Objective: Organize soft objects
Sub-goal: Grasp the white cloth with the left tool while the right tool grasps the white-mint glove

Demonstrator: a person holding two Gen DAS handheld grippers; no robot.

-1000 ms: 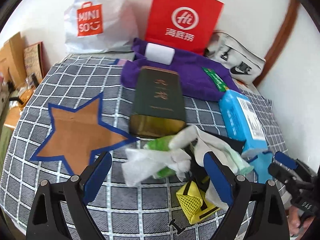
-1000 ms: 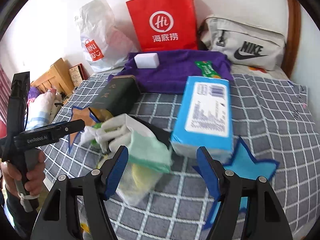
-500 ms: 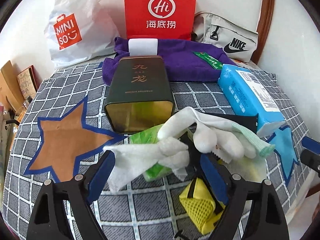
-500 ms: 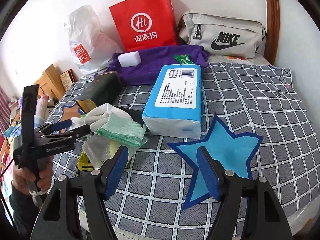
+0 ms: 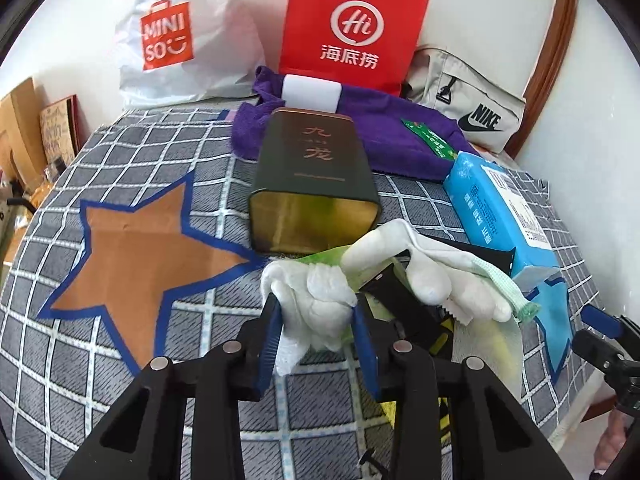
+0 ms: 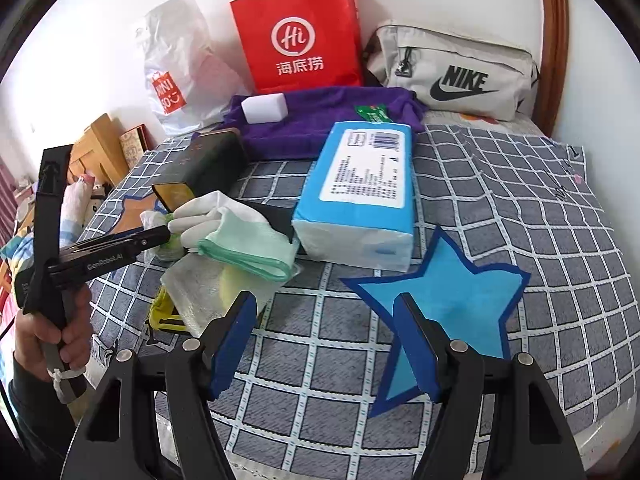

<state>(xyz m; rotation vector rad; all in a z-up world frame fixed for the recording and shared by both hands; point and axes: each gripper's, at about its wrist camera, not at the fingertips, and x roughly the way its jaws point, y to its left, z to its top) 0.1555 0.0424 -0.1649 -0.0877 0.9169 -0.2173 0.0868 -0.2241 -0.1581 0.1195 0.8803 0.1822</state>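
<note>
A crumpled white cloth point(image 5: 316, 280) lies at the near edge of a soft pile on the checked bedspread. My left gripper point(image 5: 317, 305) has its jaws closing on this cloth, and both blue pads press its sides. Behind it lie a white glove with a green cuff point(image 5: 432, 276), a green wrapper and a black strap. From the right wrist view the left gripper point(image 6: 160, 236) reaches into the pile beside the glove point(image 6: 208, 216). My right gripper point(image 6: 324, 300) stands open with nothing between its fingers, near the front edge beside the blue star point(image 6: 452, 292).
An orange star point(image 5: 136, 248) lies left of the pile. A dark tin point(image 5: 316, 184) lies on its side behind it, and a blue tissue pack point(image 5: 500, 216) to the right. A purple towel point(image 5: 384, 132), red bag point(image 5: 352, 28), white bag point(image 5: 180, 40) and grey pouch point(image 6: 452, 72) line the wall.
The left jaws have drawn in from wide open onto the white cloth, and the gripper has sunk closer to the pile. The right gripper has shifted right toward the blue star, jaws unchanged.
</note>
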